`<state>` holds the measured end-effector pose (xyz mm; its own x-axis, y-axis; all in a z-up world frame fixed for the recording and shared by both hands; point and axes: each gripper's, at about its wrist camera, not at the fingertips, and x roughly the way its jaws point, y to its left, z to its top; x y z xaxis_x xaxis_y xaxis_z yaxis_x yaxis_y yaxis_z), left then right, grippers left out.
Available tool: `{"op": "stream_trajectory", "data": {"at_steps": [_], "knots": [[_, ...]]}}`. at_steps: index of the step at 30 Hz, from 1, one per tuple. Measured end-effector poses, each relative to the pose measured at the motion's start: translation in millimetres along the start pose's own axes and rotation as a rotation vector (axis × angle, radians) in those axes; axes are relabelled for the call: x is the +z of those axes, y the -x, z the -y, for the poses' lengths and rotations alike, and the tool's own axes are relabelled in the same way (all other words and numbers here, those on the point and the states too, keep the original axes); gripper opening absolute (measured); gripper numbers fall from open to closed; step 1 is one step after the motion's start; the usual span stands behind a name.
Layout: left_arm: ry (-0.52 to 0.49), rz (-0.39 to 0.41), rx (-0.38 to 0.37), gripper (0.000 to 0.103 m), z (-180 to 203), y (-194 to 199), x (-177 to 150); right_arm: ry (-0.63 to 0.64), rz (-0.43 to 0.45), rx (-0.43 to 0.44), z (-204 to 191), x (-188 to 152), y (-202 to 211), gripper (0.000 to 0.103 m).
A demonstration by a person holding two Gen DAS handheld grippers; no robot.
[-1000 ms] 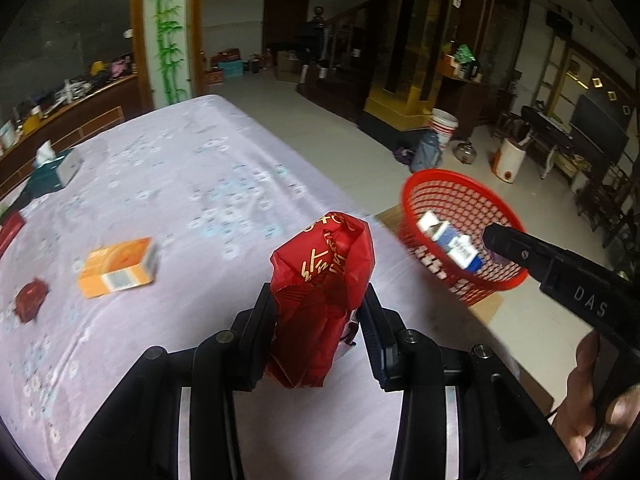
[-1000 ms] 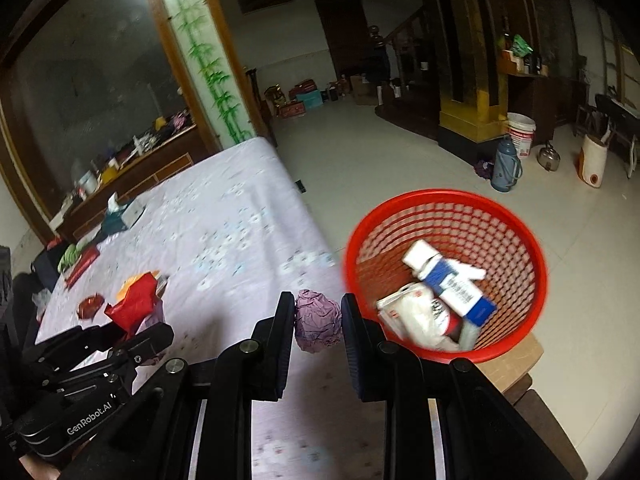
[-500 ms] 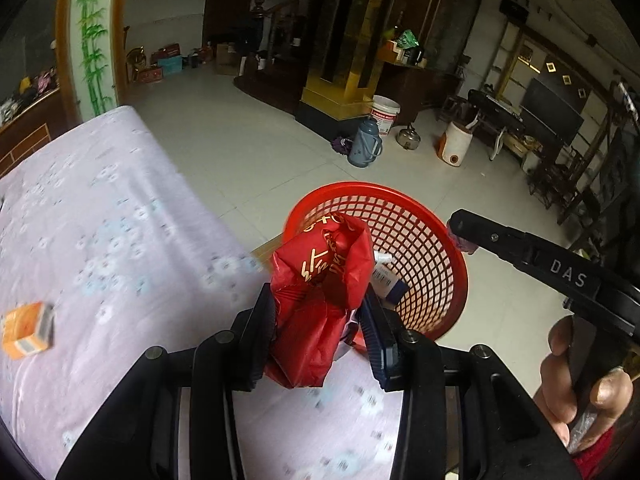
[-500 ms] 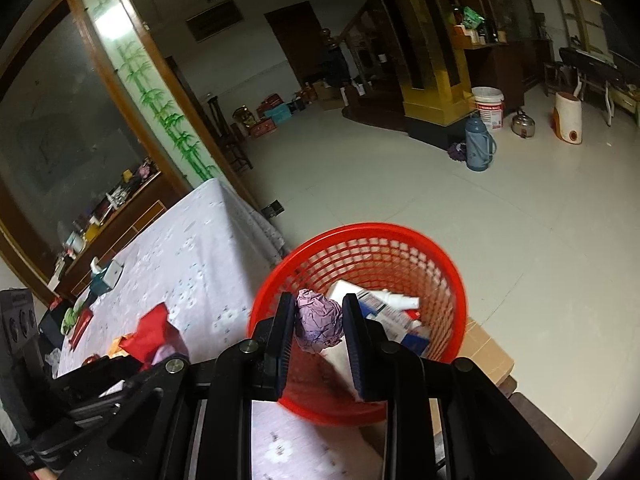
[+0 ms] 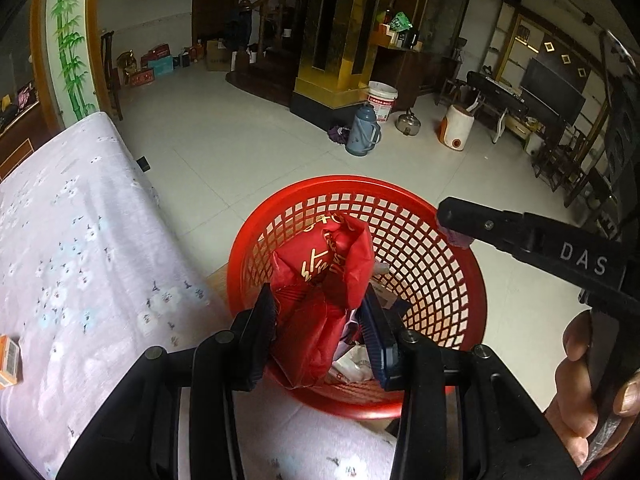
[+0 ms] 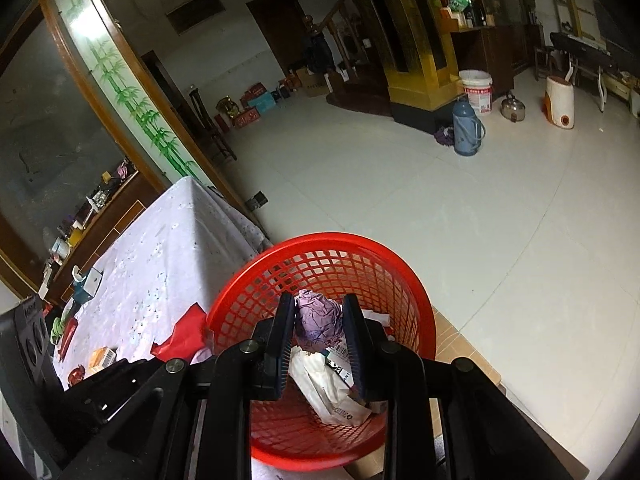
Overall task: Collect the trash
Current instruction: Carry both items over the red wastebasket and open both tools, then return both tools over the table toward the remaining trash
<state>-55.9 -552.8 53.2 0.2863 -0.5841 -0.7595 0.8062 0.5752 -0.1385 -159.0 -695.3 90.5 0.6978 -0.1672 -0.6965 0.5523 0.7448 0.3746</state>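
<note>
Both grippers poised over the bin, each loaded with one piece of trash. The left gripper [image 5: 320, 320] is clamped on a crumpled red packet [image 5: 320, 280] printed with gold characters; the packet stands upright between the pads, its upper half rising clear of them, so that a release would probably drop it straight down. It hangs above the near left part of the red mesh basket [image 5: 424, 256], which sits on the floor just beside the right edge of the table [image 5: 80, 240] with its pale flowered cloth. The right gripper [image 6: 319, 330], set narrow, pinches a small purple paper wad [image 6: 318, 314] over the basket's opening; in the left view its fingers reach in from the right above the far rim. White wrappers [image 6: 332, 388] and a barcoded box already lie in the basket's bottom. An orange box [image 5: 9, 364] remains on the table at far left, apparently still to be collected.
</note>
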Motion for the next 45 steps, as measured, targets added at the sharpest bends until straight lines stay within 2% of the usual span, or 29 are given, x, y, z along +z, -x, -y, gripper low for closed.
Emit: {"op": "stream_trajectory", "data": {"at_steps": [7,10,12,15,22,25,29,34,36,39,45], "knots": [[0.007,0.002,0.008,0.040,-0.8,-10.8,3.4,-0.014,-0.038,0.015,6.2,7.1,-18.2,0.027],[0.010,-0.004,0.001,0.048,-2.1,-12.2,3.0,-0.015,-0.052,0.021,5.3,9.0,-22.7,0.029],[0.007,-0.001,0.003,0.056,-2.7,-10.3,2.1,-0.020,-0.063,0.020,5.4,10.0,-24.9,0.035],[0.000,0.006,0.007,0.057,-3.2,-5.3,0.3,-0.027,-0.056,0.011,5.1,10.6,-22.2,0.040],[-0.002,0.067,0.051,0.057,-17.7,38.3,-17.0,0.002,0.017,-0.003,-11.0,1.8,10.9,0.040],[0.007,0.093,0.085,0.057,-28.8,59.4,-26.2,0.050,0.039,-0.006,-31.0,-8.6,24.0,0.040],[0.040,0.122,0.131,0.058,-52.0,90.7,-44.4,0.101,0.038,0.032,-60.3,-23.0,32.7,0.040],[0.084,0.132,0.207,0.058,-94.3,128.8,-72.6,0.171,0.004,0.074,-102.2,-41.0,29.4,0.040],[0.125,0.130,0.247,0.059,-122.9,145.6,-86.5,0.206,-0.013,0.092,-120.7,-49.3,26.3,0.040],[0.211,0.137,0.310,0.059,-168.3,167.1,-103.7,0.257,-0.040,0.120,-151.4,-60.3,21.3,0.040],[0.439,0.100,0.433,0.059,-272.2,206.7,-147.2,0.365,-0.102,0.191,-214.4,-79.9,9.8,0.040]]}}
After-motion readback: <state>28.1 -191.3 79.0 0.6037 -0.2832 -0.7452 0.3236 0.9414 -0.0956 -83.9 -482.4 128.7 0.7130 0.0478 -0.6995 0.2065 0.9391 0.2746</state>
